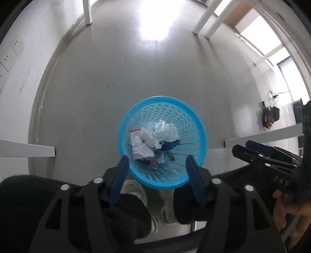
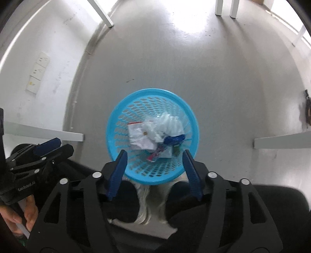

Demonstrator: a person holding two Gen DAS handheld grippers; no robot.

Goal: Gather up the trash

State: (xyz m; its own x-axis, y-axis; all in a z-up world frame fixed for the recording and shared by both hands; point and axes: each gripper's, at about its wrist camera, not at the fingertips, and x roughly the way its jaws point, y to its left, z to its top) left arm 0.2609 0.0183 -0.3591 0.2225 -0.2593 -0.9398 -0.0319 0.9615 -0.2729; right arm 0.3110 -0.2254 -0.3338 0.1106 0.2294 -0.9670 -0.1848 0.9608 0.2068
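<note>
Both wrist cams look straight down at the blue basket (image 1: 162, 142), which stands on the grey floor (image 1: 136, 68).

Left gripper (image 1: 157, 158): fingers spread wide, nothing between the blue pads (image 1: 119, 181). It hangs above the near rim of the basket, pads framing it on either side. No contact visible.

Right gripper (image 2: 153, 153): same state, fingers released and wide apart, nothing held, pads (image 2: 192, 175) either side of the basket's near rim from above.

Trash is in the basket: crumpled white paper (image 1: 143, 144), a clear crinkled plastic bag (image 1: 167, 130) on the far-right side of the pile, a zip bag with a red strip (image 1: 136, 130) at the left, a blue wrapper (image 1: 170, 145) at the right, and small pink and green scraps (image 1: 155, 162) on the near side. The pile sits at the bottom, against the mesh wall.

Surroundings: white table legs (image 1: 87, 11) at the far end, white rails (image 1: 27, 149) left and right at basket level, wall sockets (image 2: 38, 75) on the left wall. Person's shoes (image 1: 136, 190) are just near of the basket, under the grippers.
</note>
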